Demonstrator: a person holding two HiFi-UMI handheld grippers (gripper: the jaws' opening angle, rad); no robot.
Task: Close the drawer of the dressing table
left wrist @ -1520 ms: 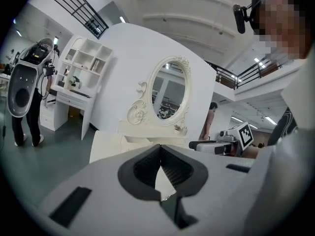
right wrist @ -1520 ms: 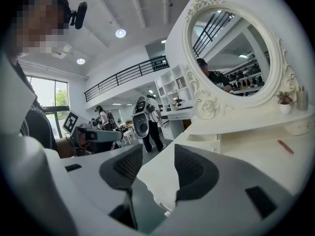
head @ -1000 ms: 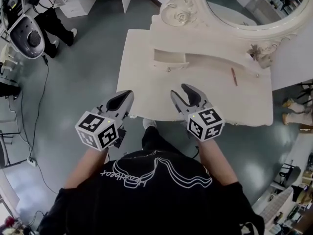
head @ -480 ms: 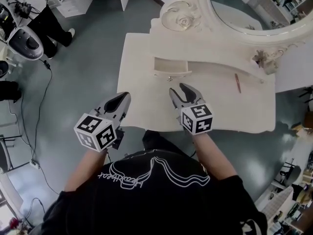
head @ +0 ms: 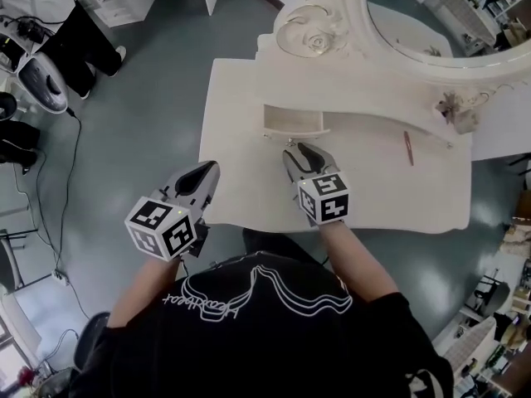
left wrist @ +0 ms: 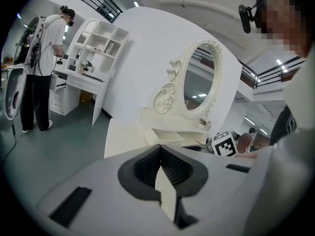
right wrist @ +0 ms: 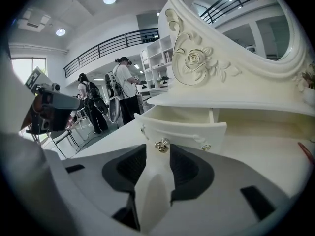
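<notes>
- Though it is only partly out, the small cream-painted wooden drawer (head: 292, 121) stands proud of the raised shelf tier at the back of the cream dressing table (head: 249, 181). It sits towards that tier's left end, below the carved rose on the frame of the big oval mirror (head: 415, 15).
- It looks light and stiff, a thin-walled box I'd expect to slide with little force. The painted front seems smooth and poor for pinching, so I'd judge a flat push on the front panel best, at or beside the little brass-coloured knob (right wrist: 161, 144). A push far off to one side might skew it.
- The grey right hand-held gripper (head: 297, 149), with its marker cube, points at that knob from just in front. Its jaws are apart and closing, the knob shows just beyond the tips, and nothing is gripped.
- The left hand-held gripper (head: 209, 169) hangs over the table's front-left edge, well apart from the drawer, its tips together on nothing.
- A thin reddish-brown stick (head: 408, 148) lies on the table top to the right, and a small dried sprig (head: 456, 106) sits by the mirror frame's foot further right. Neither lies in the drawer's path.
- A person (head: 83, 36) in a white top and dark trousers stands off on the grey floor (head: 141, 139) to the left, well clear.
</notes>
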